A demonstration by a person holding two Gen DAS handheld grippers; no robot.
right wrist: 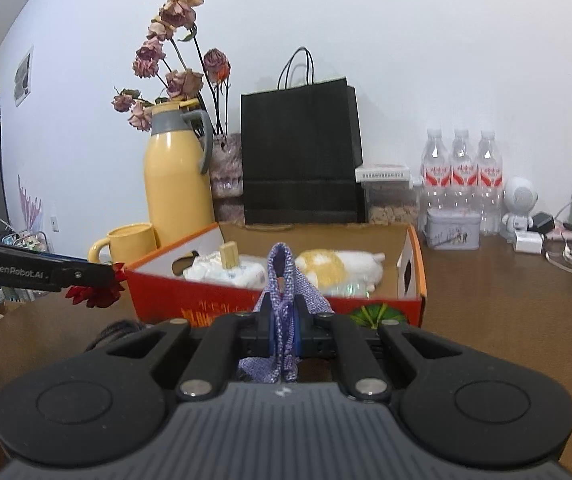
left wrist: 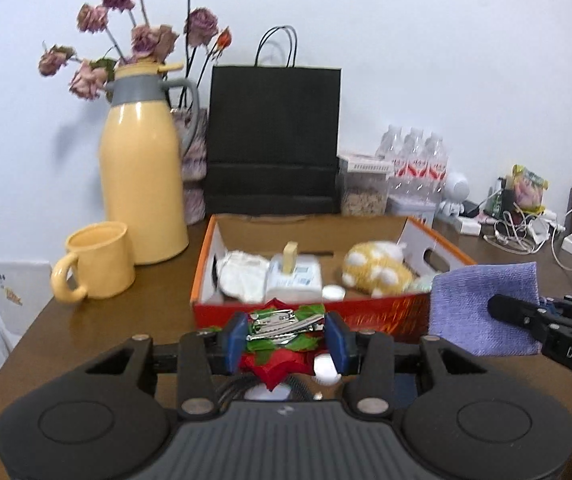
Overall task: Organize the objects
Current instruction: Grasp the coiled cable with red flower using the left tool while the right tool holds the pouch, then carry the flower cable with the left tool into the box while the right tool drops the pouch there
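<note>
My left gripper (left wrist: 286,338) is shut on a red flower hair clip (left wrist: 281,328) with green leaves and a metal clasp, held just in front of the orange cardboard box (left wrist: 382,310). My right gripper (right wrist: 283,340) is shut on a folded purple cloth (right wrist: 283,280), also in front of the box (right wrist: 221,300). In the left wrist view the cloth (left wrist: 482,308) hangs at the box's front right corner. In the right wrist view the flower clip (right wrist: 97,292) is at the box's left corner. The box holds a yellow-white plush toy (left wrist: 378,272), a tissue pack (left wrist: 294,280) and white cloth (left wrist: 241,276).
A yellow thermos jug (left wrist: 141,184) and yellow mug (left wrist: 93,260) stand left of the box. A black paper bag (left wrist: 273,140), dried roses (left wrist: 133,36), a food container (left wrist: 364,188) and water bottles (right wrist: 462,176) line the wall. Chargers and cables (left wrist: 526,232) lie at the right.
</note>
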